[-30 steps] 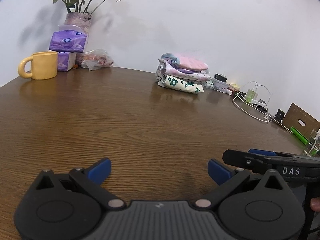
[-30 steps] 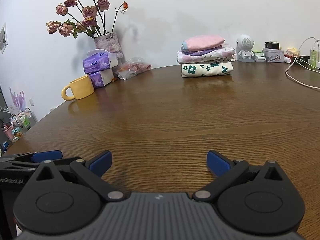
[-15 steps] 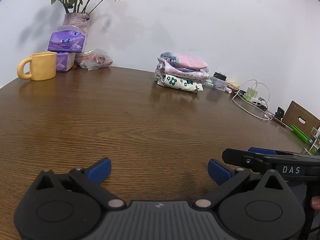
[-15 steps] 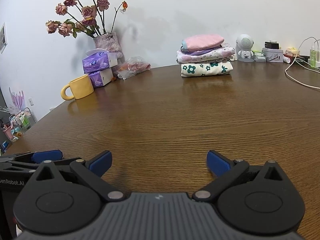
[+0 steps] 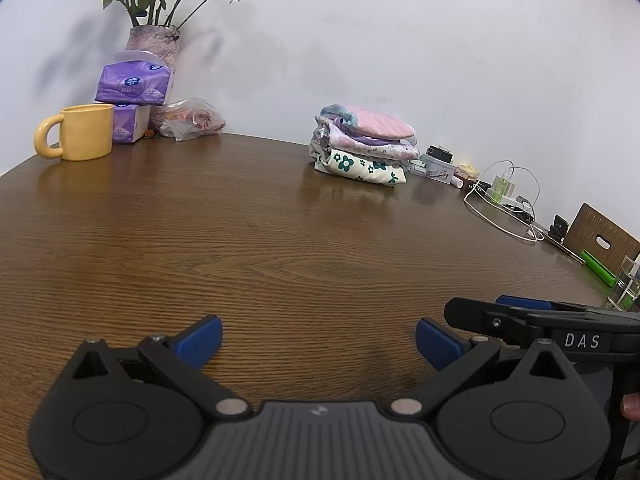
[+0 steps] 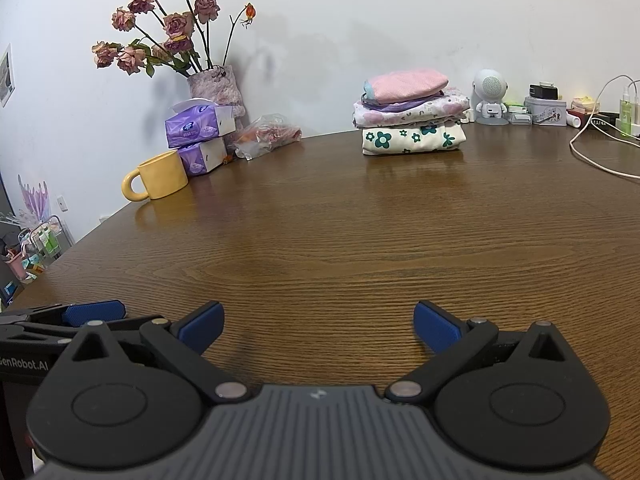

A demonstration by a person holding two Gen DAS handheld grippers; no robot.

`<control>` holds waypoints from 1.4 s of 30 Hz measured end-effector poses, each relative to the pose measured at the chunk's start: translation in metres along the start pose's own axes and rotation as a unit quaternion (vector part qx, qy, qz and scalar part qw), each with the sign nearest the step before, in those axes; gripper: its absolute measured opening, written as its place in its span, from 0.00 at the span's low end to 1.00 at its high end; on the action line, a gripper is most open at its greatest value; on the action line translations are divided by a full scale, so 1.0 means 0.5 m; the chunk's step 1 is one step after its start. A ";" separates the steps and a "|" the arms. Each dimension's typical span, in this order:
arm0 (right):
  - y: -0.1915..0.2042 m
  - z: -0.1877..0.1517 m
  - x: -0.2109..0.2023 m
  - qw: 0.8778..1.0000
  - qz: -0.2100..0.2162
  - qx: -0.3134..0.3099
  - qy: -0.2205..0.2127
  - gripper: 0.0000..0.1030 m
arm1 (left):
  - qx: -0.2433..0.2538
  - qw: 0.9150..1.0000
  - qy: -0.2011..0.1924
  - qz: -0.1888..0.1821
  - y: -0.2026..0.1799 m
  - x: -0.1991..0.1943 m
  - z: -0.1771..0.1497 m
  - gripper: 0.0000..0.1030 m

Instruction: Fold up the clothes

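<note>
A stack of folded clothes [image 5: 362, 148] lies at the far side of the brown wooden table [image 5: 280, 248], pink piece on top, flowered white piece at the bottom; it also shows in the right wrist view [image 6: 412, 120]. My left gripper [image 5: 318, 342] is open and empty, low over the table's near part. My right gripper [image 6: 318, 326] is open and empty, beside it. The right gripper's fingers [image 5: 520, 306] show at the right of the left wrist view; the left gripper's finger [image 6: 94, 312] shows at the left of the right wrist view.
A yellow mug [image 6: 158, 176], purple tissue packs [image 6: 198, 120], a vase of dried roses [image 6: 214, 84] and a plastic bag [image 6: 268, 134] stand at the far left. A white robot figure [image 6: 490, 98], small boxes, chargers and a white cable [image 6: 592, 152] lie at the far right.
</note>
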State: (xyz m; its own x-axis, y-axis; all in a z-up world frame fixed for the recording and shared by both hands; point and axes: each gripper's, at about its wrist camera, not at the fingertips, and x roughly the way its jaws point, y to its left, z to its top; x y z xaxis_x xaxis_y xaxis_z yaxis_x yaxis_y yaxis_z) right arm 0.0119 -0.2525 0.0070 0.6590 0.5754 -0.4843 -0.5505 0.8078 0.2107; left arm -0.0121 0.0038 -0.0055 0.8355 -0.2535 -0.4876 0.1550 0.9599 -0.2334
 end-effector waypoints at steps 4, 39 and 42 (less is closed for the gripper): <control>0.001 -0.001 0.000 1.000 0.000 0.001 -0.001 1.00 | 0.000 1.000 0.000 0.000 0.000 0.000 0.000 1.00; 0.001 -0.002 -0.001 1.000 -0.004 0.000 -0.004 1.00 | 0.000 1.000 0.000 -0.001 -0.001 0.000 -0.001 1.00; 0.001 -0.002 -0.002 1.000 -0.005 0.000 -0.004 1.00 | 0.001 1.000 0.001 -0.002 -0.001 0.000 0.000 1.00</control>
State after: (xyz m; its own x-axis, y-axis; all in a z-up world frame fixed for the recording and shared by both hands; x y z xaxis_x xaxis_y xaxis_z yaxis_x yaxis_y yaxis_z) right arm 0.0106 -0.2525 0.0069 0.6693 0.5682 -0.4788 -0.5435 0.8138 0.2059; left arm -0.0125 0.0033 -0.0055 0.8342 -0.2566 -0.4880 0.1588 0.9594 -0.2331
